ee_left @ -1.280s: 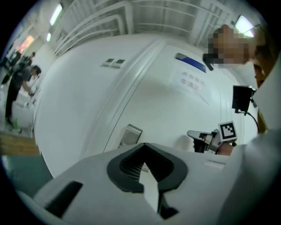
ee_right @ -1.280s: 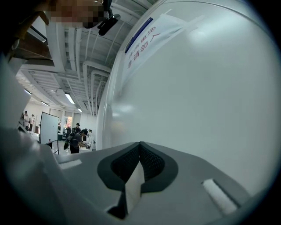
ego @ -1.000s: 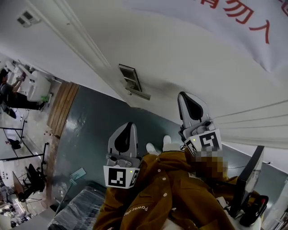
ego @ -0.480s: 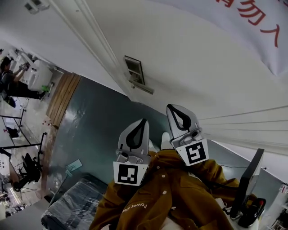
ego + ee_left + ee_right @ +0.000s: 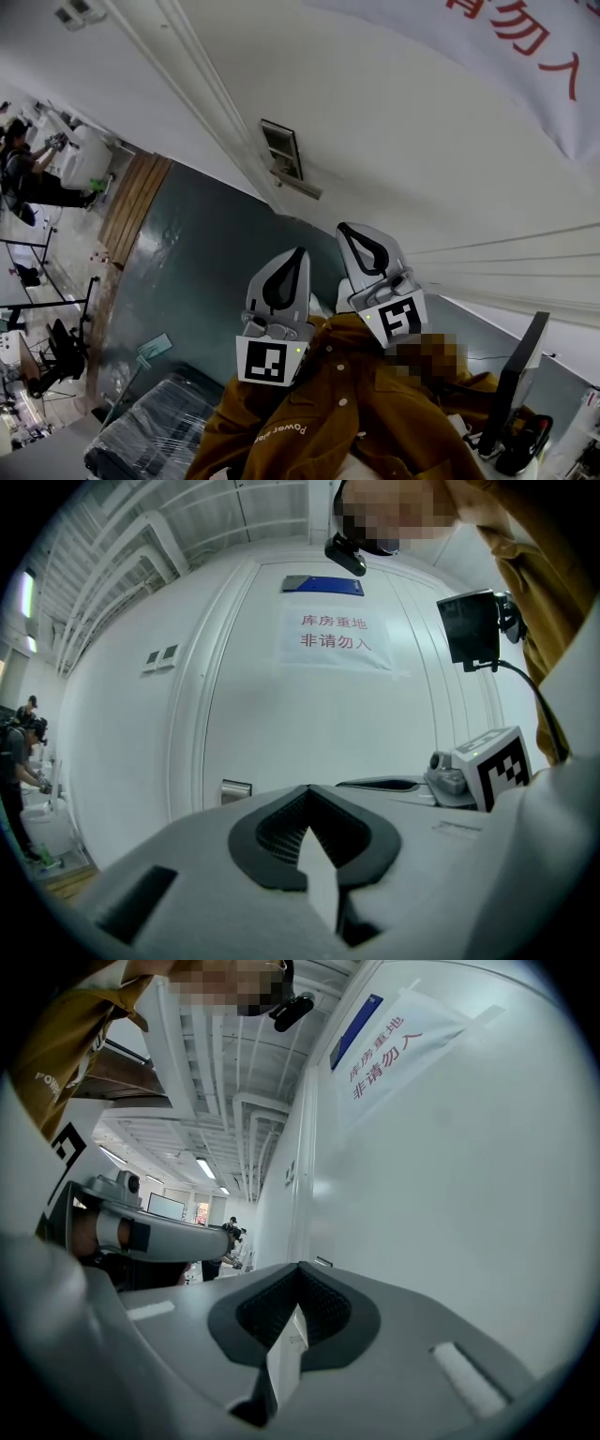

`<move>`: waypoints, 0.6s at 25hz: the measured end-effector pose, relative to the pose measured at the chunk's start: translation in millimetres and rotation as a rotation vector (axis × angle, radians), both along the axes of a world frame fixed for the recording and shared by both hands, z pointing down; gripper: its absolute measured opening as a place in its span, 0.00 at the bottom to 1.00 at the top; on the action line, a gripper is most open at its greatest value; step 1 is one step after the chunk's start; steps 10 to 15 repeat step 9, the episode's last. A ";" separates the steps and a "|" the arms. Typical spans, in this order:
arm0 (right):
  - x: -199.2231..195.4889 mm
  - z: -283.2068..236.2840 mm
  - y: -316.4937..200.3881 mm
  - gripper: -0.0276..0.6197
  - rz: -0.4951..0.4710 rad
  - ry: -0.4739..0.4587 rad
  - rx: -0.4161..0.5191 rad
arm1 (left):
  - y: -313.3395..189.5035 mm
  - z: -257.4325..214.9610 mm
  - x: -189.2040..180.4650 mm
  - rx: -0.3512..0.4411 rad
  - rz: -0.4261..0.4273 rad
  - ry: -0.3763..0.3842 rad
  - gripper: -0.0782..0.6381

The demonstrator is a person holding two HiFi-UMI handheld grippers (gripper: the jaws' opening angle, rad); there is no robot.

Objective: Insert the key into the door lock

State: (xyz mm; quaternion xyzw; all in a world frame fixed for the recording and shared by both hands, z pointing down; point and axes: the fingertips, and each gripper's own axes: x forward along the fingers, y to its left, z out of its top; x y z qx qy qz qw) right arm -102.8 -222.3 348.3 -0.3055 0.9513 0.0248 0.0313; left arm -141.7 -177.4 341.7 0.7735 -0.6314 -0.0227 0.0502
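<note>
The white door (image 5: 403, 141) carries a metal lock plate (image 5: 281, 148) with a lever handle (image 5: 298, 185) below it. No key shows in any view. My left gripper (image 5: 299, 251) is held short of the door, its jaws shut with nothing visible between them. My right gripper (image 5: 343, 228) is close beside it on the right, tips also together, and stops short of the lock. In the left gripper view the lock plate (image 5: 235, 790) sits left of the left gripper (image 5: 307, 787). In the right gripper view the handle (image 5: 322, 1262) shows just past the right gripper (image 5: 298, 1266).
A paper sign with red characters (image 5: 525, 37) hangs on the door. Grey-green floor (image 5: 187, 272) and a wooden strip (image 5: 131, 211) lie to the left, where a person (image 5: 23, 173) works. A plastic-wrapped bundle (image 5: 150, 436) and a black stand (image 5: 511, 384) are nearby.
My right gripper has swung left and slightly lower, ending close beside the left gripper. The left gripper has stayed about where it was. Both stayed shut.
</note>
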 end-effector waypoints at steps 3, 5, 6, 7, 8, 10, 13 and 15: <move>-2.6 -0.5 0.9 0.05 -0.013 0.000 0.000 | -1.2 -0.6 1.2 0.001 0.001 0.003 0.11; -3.9 2.0 -0.2 0.05 -0.018 0.001 0.000 | -2.8 1.3 1.4 0.003 0.002 0.003 0.11; -4.3 3.4 -0.7 0.05 -0.018 0.002 0.000 | -3.5 2.3 1.4 0.005 0.003 0.003 0.11; -4.6 4.5 -1.1 0.05 -0.018 0.002 0.000 | -4.0 3.2 1.6 0.006 0.005 0.003 0.11; -4.9 5.6 -1.4 0.05 -0.018 0.002 0.000 | -4.3 4.1 1.8 0.007 0.007 0.003 0.11; -5.2 6.6 -1.7 0.05 -0.017 0.003 0.000 | -4.6 5.0 2.0 0.007 0.009 0.003 0.11; -5.2 6.6 -1.7 0.05 -0.017 0.003 0.000 | -4.6 5.0 2.0 0.007 0.009 0.003 0.11; -5.2 6.6 -1.7 0.05 -0.017 0.003 0.000 | -4.6 5.0 2.0 0.007 0.009 0.003 0.11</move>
